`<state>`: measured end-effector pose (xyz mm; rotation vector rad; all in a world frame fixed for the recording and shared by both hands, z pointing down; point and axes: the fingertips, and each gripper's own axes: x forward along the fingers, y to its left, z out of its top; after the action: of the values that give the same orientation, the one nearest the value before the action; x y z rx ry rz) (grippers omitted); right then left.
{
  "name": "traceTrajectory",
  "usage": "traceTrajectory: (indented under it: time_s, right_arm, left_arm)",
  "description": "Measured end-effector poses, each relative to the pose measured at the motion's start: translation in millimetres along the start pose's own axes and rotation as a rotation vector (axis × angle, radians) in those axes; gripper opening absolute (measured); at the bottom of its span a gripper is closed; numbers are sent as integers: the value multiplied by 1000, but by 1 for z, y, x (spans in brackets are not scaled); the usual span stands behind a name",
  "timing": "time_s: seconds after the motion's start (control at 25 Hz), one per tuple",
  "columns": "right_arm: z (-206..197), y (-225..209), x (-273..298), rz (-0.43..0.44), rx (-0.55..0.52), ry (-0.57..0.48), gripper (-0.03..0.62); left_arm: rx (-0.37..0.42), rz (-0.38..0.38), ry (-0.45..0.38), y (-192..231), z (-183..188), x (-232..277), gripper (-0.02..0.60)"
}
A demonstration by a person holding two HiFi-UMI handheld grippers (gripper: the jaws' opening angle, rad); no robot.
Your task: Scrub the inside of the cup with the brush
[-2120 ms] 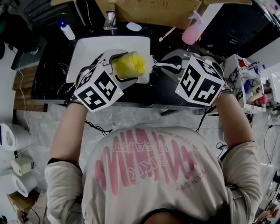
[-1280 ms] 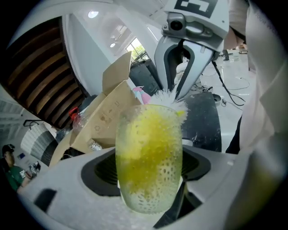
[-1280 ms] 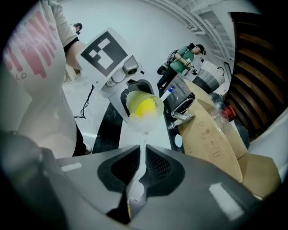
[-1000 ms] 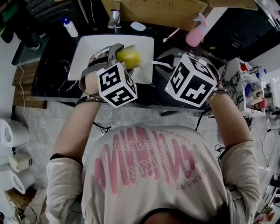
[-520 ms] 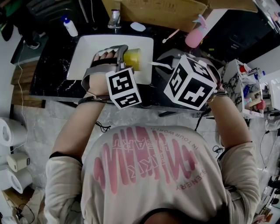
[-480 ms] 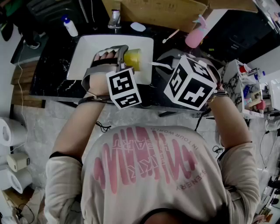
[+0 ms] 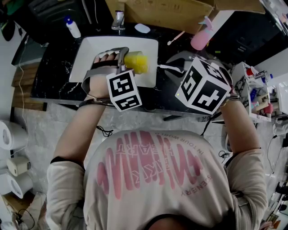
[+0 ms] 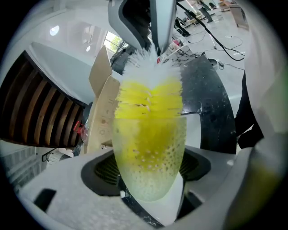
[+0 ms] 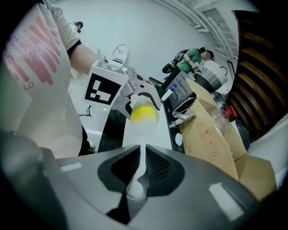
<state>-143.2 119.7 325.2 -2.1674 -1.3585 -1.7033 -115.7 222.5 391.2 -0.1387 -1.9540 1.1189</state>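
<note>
A translucent cup (image 7: 133, 61) lies on its side over the white sink (image 7: 90, 49), mouth toward the right. My left gripper (image 7: 125, 60) is shut on its base, and the cup (image 8: 150, 166) fills the left gripper view. The brush's yellow bristles (image 8: 148, 101) sit inside the cup and stick out past its rim, with white bristles above them. My right gripper (image 9: 137, 179) is shut on the white brush handle (image 9: 140, 157); the brush head (image 9: 144, 114) points into the cup. In the head view the handle (image 7: 166, 68) runs from the cup to the right gripper (image 7: 179, 68).
A faucet (image 7: 118, 20) stands behind the sink on the black counter (image 7: 54, 76). On the counter are a white bottle with a blue cap (image 7: 72, 28) at the back left and a pink spray bottle (image 7: 200, 31) at the back right. A cardboard box (image 7: 157, 11) lies behind.
From two seconds ago the brush went deep into the cup. In the last half second my right gripper has drawn back to the right, and more bristles show at the cup's mouth.
</note>
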Motion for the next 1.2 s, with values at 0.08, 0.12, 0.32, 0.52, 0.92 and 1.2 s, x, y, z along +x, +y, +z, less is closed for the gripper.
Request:
traceTrajectory:
  time_s: [0.08, 0.12, 0.32, 0.52, 0.92, 1.2]
  right_arm:
    - [0, 1, -3, 1, -7, 2, 51]
    - [0, 1, -5, 1, -9, 3, 51]
    - [1, 3, -7, -8, -21, 2, 51]
    - [5, 3, -4, -24, -63, 23, 51]
    - [10, 2, 2, -43, -91, 33, 51]
    - [12, 1, -1, -35, -99, 16, 51]
  left_arm:
    - [-3, -5, 5, -1, -3, 1, 373]
    - [-7, -7, 4, -2, -3, 1, 373]
    - [4, -6, 1, -2, 1, 0, 371]
    - [33, -10, -7, -5, 12, 1, 371]
    - [71, -9, -20, -7, 25, -1, 371]
    - [60, -35, -26, -11, 16, -2, 371]
